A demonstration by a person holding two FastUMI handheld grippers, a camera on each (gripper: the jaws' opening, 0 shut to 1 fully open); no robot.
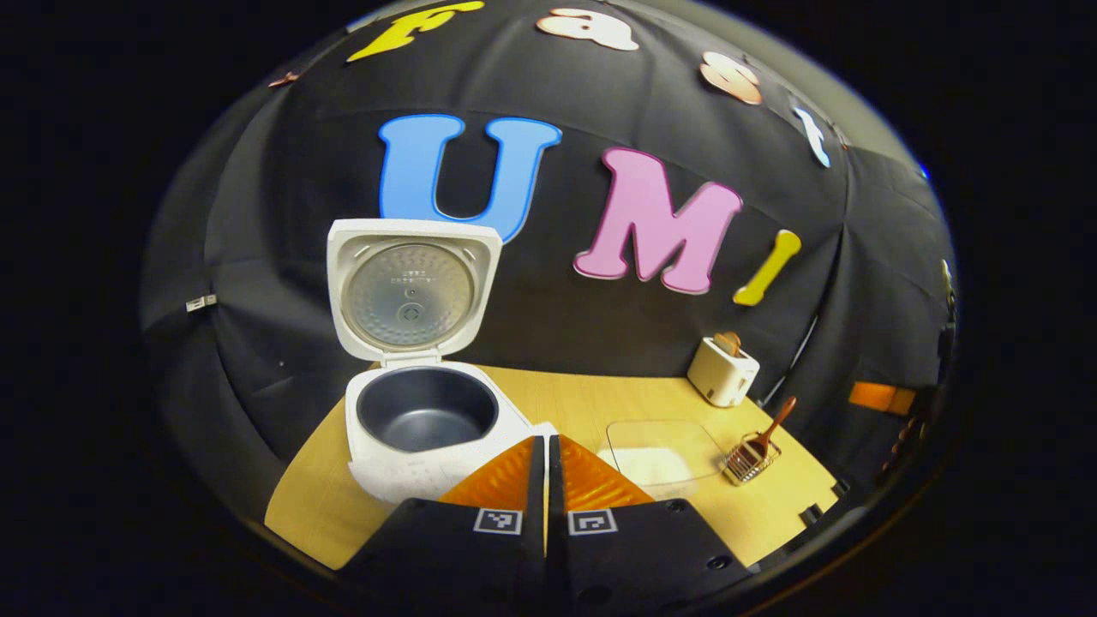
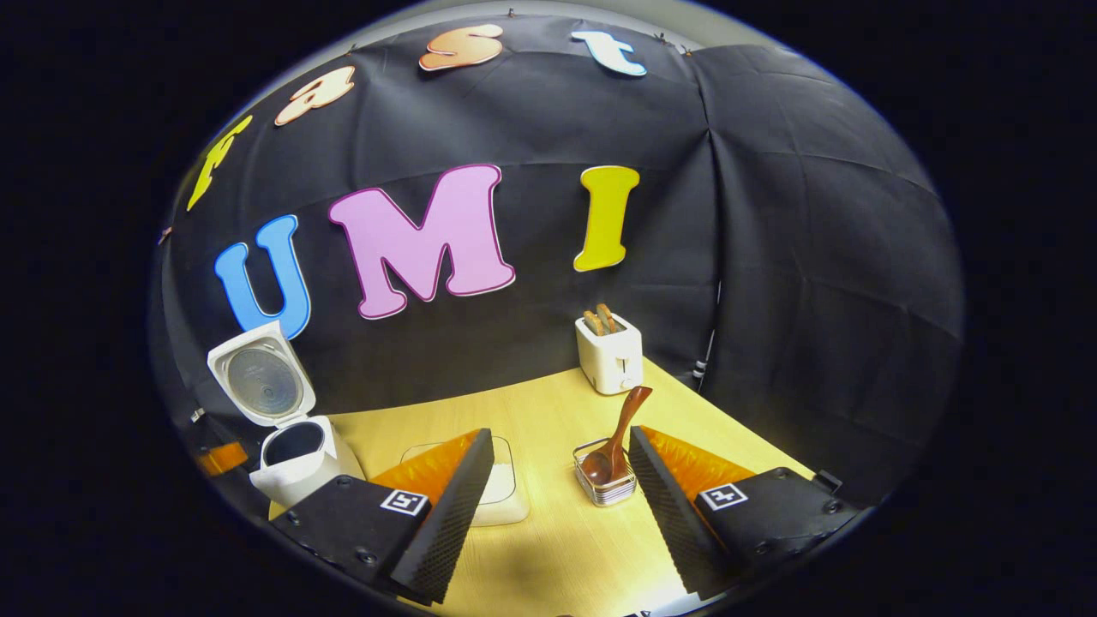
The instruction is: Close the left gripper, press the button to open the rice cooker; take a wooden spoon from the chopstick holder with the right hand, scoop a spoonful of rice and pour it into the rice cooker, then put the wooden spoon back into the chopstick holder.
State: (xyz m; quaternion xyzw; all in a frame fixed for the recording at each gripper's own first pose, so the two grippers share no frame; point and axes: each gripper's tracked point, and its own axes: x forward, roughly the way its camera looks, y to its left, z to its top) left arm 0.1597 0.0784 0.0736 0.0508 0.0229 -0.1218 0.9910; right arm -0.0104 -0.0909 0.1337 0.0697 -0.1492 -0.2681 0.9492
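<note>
Standing at nine o'clock with its lid up, the rice cooker [image 2: 296,463] was ready for filling, so the left gripper [image 1: 546,463] rested clenched and empty. Spread wide, the right gripper [image 2: 561,480] faced the wooden spoon [image 2: 619,437], which leaned in the chopstick holder [image 2: 605,487] at one o'clock from it, handle free for grasping.

Left gripper [image 1: 546,446] closed before rice cooker [image 1: 420,428], lid up

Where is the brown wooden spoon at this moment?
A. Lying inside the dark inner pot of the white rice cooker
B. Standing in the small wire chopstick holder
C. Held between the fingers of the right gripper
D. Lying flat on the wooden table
B: the brown wooden spoon stands bowl-down in the small wire chopstick holder, ahead of the open right gripper, which holds nothing.
</note>
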